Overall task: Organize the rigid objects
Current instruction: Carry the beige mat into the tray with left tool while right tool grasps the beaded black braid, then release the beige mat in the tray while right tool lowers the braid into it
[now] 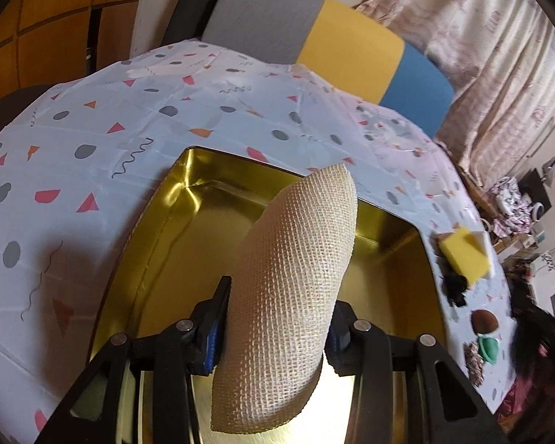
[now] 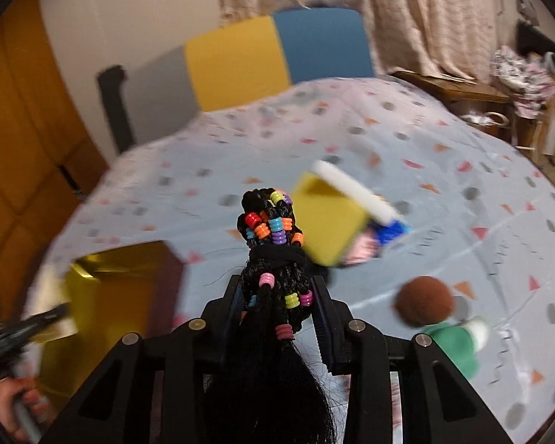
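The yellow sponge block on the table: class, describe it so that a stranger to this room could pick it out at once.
Start at the patterned tablecloth and find the gold tin that the left tool hangs over. Just past the tin's right side lies the yellow sponge block, with a white piece against its far edge. It is the only bright yellow, square-cornered thing there; the brown ball and green piece nearby are rounded.

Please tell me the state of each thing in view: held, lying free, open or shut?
left gripper: shut on the mesh roll
mesh roll: held above the tin
gold tin: open, nothing seen inside
right gripper: shut on the beaded hair bundle
beaded hair bundle: held
yellow sponge: lying free
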Tool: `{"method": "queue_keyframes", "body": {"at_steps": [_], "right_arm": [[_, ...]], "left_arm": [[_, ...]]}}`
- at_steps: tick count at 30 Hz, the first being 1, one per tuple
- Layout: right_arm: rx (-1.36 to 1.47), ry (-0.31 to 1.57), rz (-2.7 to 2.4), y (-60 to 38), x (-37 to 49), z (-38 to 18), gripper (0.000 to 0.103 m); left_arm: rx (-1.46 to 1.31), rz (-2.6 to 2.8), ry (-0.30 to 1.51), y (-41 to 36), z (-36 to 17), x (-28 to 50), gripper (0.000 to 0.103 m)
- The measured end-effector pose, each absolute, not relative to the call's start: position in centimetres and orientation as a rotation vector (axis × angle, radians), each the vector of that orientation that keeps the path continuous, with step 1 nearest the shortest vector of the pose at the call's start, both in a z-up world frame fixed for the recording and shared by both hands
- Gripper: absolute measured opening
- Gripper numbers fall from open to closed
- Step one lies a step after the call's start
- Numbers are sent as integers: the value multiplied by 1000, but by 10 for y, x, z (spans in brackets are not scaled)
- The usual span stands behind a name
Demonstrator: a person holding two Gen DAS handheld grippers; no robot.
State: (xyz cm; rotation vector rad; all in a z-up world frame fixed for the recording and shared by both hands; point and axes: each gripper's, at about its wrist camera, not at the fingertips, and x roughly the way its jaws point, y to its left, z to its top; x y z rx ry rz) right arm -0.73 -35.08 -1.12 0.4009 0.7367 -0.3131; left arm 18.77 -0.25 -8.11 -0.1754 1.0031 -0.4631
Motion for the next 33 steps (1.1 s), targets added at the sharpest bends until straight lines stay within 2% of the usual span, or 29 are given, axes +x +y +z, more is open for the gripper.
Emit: {"method": "queue_keyframes", "body": {"at_steps": [3, 6, 8, 11, 16, 21, 23, 26, 33], "right_arm": [[406, 711, -217, -322, -4, 0, 36], [414, 701, -141, -296, 0, 8, 36], [409, 706, -86, -279, 5, 10, 36], [401, 716, -31, -256, 9, 8, 36], [401, 762, 25, -229, 17, -2, 36], [400, 790, 42, -221, 22, -12, 36], [404, 793, 46, -220, 22, -14, 36], [405, 800, 45, -219, 22, -14, 36], [405, 821, 54, -215, 24, -18, 36]], "left_arm": [[-142, -420, 1021, -7, -84, 203, 44], [-101, -377, 1028, -12, -86, 215, 51], [-68, -331, 1024, -15, -89, 223, 67], [-54, -292, 1040, -16, -92, 229, 77], [-107, -329, 1061, -10, -93, 227, 80], [-80, -350, 1000, -9, -78, 225, 86], [-17, -351, 1004, -15, -77, 229, 92], [44, -385, 1061, -26, -84, 234, 93], [-88, -462, 1046, -19, -80, 235, 94]]}}
